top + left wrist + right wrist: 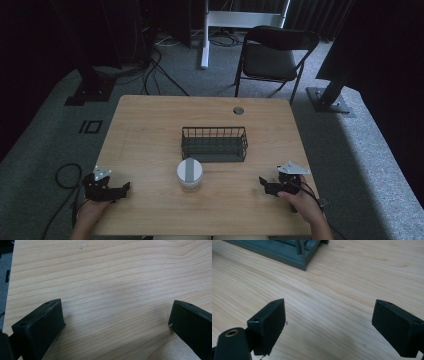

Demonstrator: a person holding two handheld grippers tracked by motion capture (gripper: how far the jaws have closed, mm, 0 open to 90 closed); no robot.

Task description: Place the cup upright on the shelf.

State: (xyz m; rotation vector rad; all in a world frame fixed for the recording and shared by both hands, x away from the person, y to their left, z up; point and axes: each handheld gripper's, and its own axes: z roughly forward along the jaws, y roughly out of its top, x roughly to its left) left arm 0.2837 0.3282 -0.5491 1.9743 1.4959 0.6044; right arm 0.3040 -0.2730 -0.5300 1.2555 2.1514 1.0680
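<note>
We see our black plastic left gripper (106, 188) and black plastic right gripper (278, 185). Each has a grey three-cornered plate on top, thick blocky jaws with small screw holes, and a thin black cable.

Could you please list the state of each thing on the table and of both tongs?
Wire basket: upright, nothing visible inside.
White container: upright, beside the basket, untouched.
Left tongs: open, holding nothing.
Right tongs: open, holding nothing.
Table: bare wood elsewhere.
</note>
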